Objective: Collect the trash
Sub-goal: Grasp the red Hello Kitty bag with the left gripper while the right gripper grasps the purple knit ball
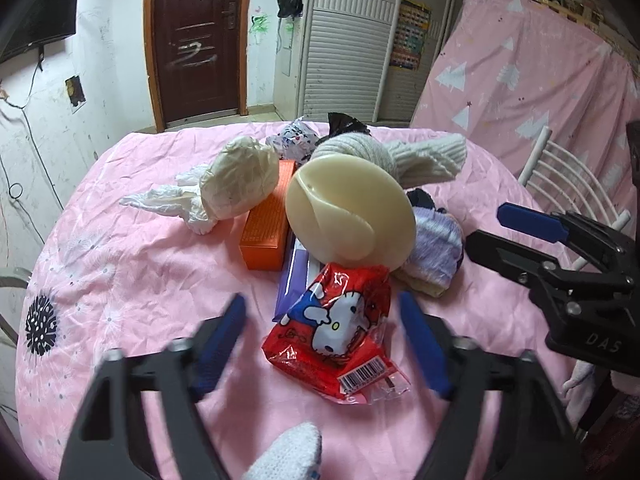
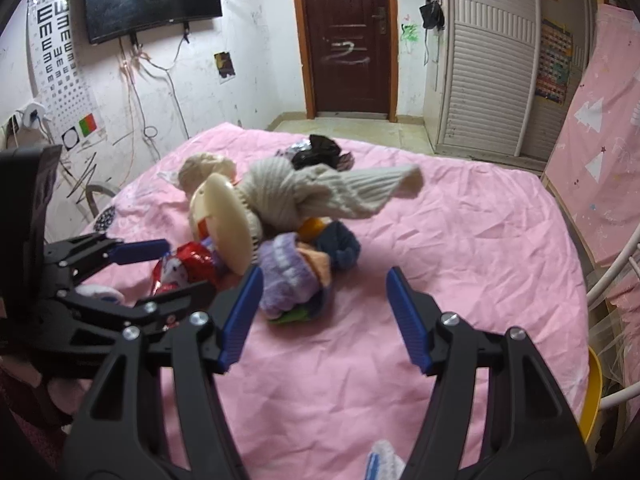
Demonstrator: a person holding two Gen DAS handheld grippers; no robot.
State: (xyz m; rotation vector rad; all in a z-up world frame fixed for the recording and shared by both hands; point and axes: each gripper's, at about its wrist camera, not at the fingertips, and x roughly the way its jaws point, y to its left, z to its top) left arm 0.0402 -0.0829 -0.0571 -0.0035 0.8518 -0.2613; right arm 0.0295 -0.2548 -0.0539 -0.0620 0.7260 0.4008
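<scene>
Left gripper (image 1: 322, 344): my jaws stand apart around the red wrapper (image 1: 336, 336), pads not touching it.
Right gripper (image 2: 324, 316): apart, over bare pink sheet (image 2: 460, 240).
Wrapper: lies before the cream lid (image 1: 350, 208).

Black gripper (image 1: 324, 344), blue pads (image 1: 218, 346)

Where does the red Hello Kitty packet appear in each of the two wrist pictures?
Left wrist view: red Hello Kitty packet lies low in the centre, between the left gripper's blue fingers.
Right wrist view: the packet sits at middle left, partly hidden behind the left gripper.
Shared landmark: the cream round disc just behind it.
</scene>
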